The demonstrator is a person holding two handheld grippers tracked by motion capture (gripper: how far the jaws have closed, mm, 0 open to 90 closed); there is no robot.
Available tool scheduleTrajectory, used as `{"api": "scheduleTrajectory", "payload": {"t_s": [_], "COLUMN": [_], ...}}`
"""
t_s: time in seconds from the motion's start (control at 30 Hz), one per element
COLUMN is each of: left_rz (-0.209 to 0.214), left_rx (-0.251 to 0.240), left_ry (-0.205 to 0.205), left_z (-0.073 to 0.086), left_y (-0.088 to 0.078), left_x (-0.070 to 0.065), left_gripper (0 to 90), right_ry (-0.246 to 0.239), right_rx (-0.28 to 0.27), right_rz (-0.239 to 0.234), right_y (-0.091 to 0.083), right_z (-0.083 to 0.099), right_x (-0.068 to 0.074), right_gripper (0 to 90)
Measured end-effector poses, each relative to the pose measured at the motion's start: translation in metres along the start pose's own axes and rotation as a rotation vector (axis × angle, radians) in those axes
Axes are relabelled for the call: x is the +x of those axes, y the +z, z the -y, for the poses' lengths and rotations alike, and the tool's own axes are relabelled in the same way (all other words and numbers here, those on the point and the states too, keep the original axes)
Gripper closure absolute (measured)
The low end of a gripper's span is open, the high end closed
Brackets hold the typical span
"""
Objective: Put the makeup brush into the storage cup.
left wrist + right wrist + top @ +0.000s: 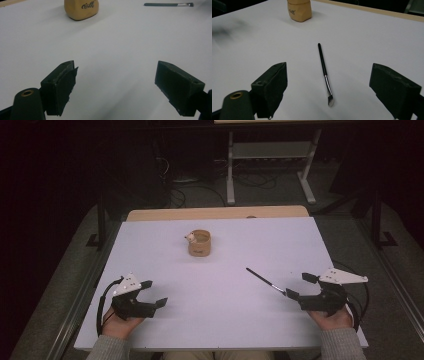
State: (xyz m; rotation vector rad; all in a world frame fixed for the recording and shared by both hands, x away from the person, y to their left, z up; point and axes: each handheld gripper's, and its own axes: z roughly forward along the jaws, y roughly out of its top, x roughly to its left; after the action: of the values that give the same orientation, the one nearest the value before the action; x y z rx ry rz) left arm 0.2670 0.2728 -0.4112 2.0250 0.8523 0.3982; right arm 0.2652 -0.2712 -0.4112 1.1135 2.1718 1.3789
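Right hand-held gripper (328, 87) gapes wide, brush (323, 70) lined up between its jaws — cup (199, 243) waiting at eleven o'clock, left hand-held gripper (150, 294) released too.

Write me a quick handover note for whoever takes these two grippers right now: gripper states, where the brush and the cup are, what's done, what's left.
Left gripper: open, holding nothing, resting low at the near left of the white table.
Right gripper: open, holding nothing, at the near right, its jaws on either side of the brush's bristle end without touching it.
Brush: lies flat on the table, bristles toward the right gripper, handle pointing away toward the cup.
Tan cup: upright, far centre of the table, apart from both grippers.
Done: nothing gripped or moved, as far as the scene shows.
Left: probably close the right gripper on the brush; what follows is unclear.
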Motion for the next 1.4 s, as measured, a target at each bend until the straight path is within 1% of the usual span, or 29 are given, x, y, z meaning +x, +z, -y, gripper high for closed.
{"api": "scheduleTrajectory", "payload": {"t_s": [0.03,0.17,0.23,0.37,0.67,0.77,0.83,0.87,1.0,1.07,1.2,1.23,1.3,1.33,1.4], "left_rz": [-0.001,-0.003,-0.004,-0.003,-0.002,-0.005,-0.006,-0.008,-0.005,0.0,0.002,0.006,0.009,0.005,0.006], "left_rx": [0.0,0.005,0.0,0.005,0.006,0.006,0.002,0.004,-0.001,0.006,0.012,0.011,0.009,0.015,0.017], "left_ry": [0.005,-0.001,-0.006,0.002,-0.003,0.009,0.005,0.005,-0.006,-0.006,0.014,0.003,0.007,0.019,0.025], "left_z": [0.0001,0.0007,0.001,0.001,0.0025,0.002,0.002,0.0024,0.0025,0.0024,0.0019,0.0018,0.0017,0.0012,0.0008], "left_y": [-0.0001,-0.0004,-0.0005,-0.0003,-0.0021,-0.0037,-0.0036,-0.0034,-0.0027,-0.0018,-0.0004,-0.0002,0.0002,0.0008,0.0012], "left_x": [0.0003,0.0004,0.0005,0.0003,-0.0005,0.0004,0.0002,0.0004,0.0007,0.0,-0.0012,-0.0023,-0.0026,-0.0035,-0.0037], "left_gripper": [16.3,16.4,16.4,16.4,16.5,16.5,16.5,16.5,16.5,16.5,16.5,16.5,16.5,16.5,16.5], "right_ry": [0.0,-0.001,-0.003,-0.004,-0.003,-0.01,-0.015,-0.025,-0.03,-0.028,-0.023,-0.026,-0.029,-0.027,-0.031], "right_rx": [0.002,0.003,0.004,0.01,0.015,0.014,0.017,0.021,0.025,0.032,0.037,0.039,0.049,0.055,0.07], "right_rz": [0.0,0.0,-0.001,-0.001,-0.001,-0.001,0.003,0.005,0.001,0.0,-0.006,-0.006,-0.007,-0.008,-0.006], "right_y": [0.0001,0.0003,0.0007,0.0011,0.0009,0.0014,0.0017,0.0025,0.0036,0.0037,0.0043,0.0052,0.0064,0.0074,0.0079], "right_z": [-0.0001,-0.0005,-0.0005,-0.0003,-0.0017,-0.0025,-0.0027,-0.0031,-0.0032,-0.0031,-0.0044,-0.0047,-0.0052,-0.0052,-0.006], "right_x": [-0.0002,-0.001,-0.0016,-0.0017,0.0,0.001,0.0015,0.002,0.0017,0.0021,0.0043,0.0049,0.0055,0.0055,0.0055], "right_gripper": [13.6,13.6,13.6,13.6,13.6,13.6,13.6,13.6,13.6,13.6,13.6,13.6,13.6,13.6,13.5]}}
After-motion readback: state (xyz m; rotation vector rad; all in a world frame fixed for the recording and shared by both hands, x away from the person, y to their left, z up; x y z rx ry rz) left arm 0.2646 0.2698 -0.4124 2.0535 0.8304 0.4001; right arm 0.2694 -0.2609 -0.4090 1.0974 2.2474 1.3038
